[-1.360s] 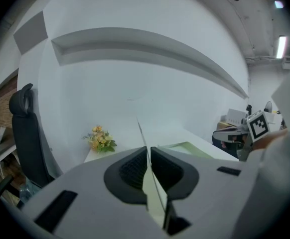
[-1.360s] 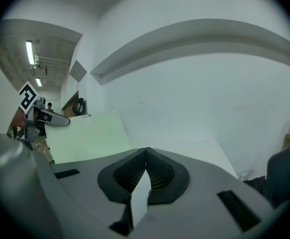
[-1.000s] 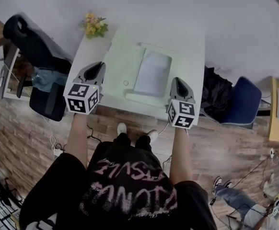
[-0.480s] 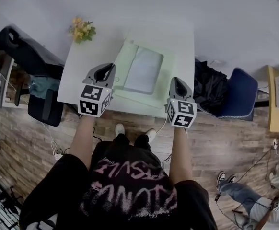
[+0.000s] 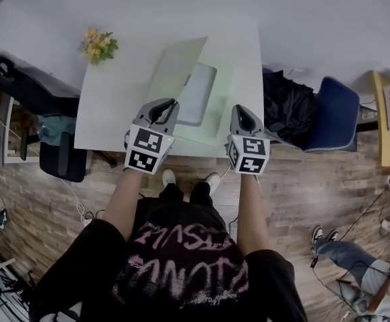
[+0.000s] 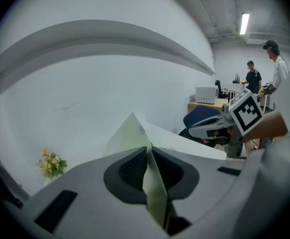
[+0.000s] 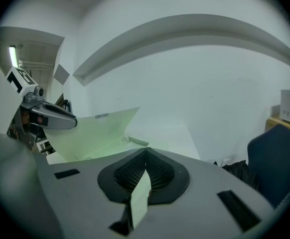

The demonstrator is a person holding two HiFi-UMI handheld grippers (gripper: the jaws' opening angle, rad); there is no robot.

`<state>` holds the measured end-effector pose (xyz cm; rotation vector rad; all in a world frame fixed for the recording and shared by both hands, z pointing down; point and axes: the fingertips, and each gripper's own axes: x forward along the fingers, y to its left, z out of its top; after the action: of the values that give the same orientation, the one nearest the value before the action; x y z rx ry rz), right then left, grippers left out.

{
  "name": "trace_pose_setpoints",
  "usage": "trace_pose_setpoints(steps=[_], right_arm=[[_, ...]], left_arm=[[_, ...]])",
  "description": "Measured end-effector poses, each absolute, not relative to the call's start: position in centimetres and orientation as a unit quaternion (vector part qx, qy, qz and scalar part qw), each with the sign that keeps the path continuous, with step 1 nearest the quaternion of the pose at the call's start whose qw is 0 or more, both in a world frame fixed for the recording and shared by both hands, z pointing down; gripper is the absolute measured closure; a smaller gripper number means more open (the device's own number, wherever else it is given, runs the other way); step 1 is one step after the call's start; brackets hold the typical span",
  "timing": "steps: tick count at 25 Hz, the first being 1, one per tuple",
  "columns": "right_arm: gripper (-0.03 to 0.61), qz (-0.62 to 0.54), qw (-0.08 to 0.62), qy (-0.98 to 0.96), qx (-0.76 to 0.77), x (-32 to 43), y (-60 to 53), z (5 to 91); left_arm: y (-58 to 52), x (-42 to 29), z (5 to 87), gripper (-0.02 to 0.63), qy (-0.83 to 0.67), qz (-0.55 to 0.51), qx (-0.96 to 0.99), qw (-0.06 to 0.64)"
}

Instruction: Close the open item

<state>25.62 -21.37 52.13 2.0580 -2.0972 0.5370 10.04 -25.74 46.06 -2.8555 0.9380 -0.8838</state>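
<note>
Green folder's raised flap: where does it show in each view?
Head view: raised flap of the green folder, upper centre.
Left gripper view: flap at centre, running up from between the jaws.
Right gripper view: flap left of centre.
Shared landmark: blue chair, right side in all three.

White table [image 5: 114, 106], wood-plank floor [image 5: 315, 193], blue chair [image 5: 339, 123], black office chair [image 5: 27, 86]

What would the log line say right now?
step: closing folder | left gripper: grips raised cover, jaws just eased slightly wider | right gripper: shut on folder edge | folder: half open on table
</note>
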Motion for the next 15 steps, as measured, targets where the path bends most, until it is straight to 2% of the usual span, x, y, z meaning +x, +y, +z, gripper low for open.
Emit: trace_pose_setpoints(steps=[7, 15], right_arm=[[0.569, 0.190, 0.082, -0.692, 0.692, 26.7, -20.4, 53.2], [0.569, 0.208, 0.090, -0.678, 0.699, 28.2, -18.4, 54.9]], left_arm=[[-23.8, 13.3, 49.4, 0.573, 0.254, -0.314, -0.915, -0.004], [-21.3, 15.8, 53.5, 0.565, 0.215, -0.371, -0.903, 0.027]])
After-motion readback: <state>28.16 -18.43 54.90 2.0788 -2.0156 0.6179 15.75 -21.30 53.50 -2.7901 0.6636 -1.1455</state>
